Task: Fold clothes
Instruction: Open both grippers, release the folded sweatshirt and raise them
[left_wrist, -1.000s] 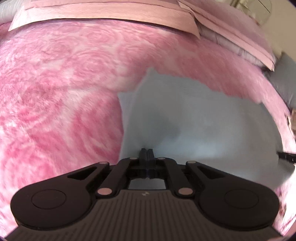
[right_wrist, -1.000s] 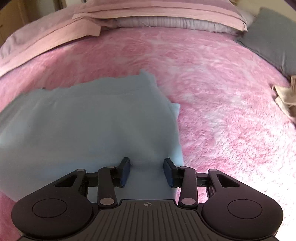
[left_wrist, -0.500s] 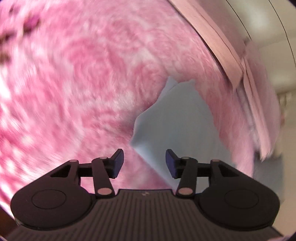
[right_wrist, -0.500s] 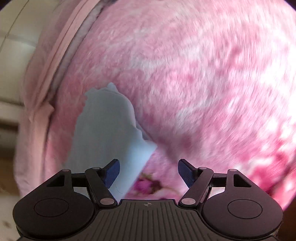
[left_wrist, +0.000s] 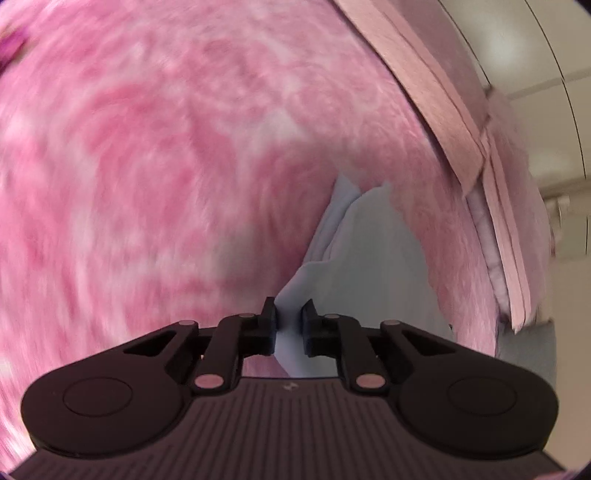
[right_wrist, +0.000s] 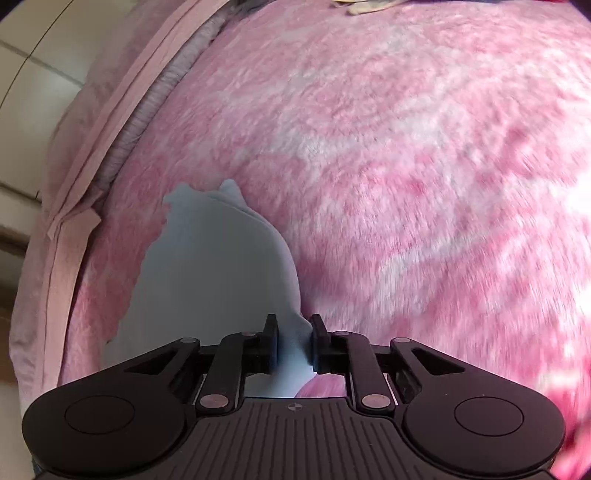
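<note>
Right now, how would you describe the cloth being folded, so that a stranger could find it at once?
Look at the big fluffy pink blanket that covers the bed. On it, near the pink pillows at the bed's head, lies one pale blue cloth, with the left gripper and the right gripper at its near edge. It is the only smooth, plain blue thing on all that pink.

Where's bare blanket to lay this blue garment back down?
Bare pink blanket spreads wide right of the blue garment, and left of it in the left view. Tighter on the pillow side, where the pink pillows border a narrow strip.
</note>
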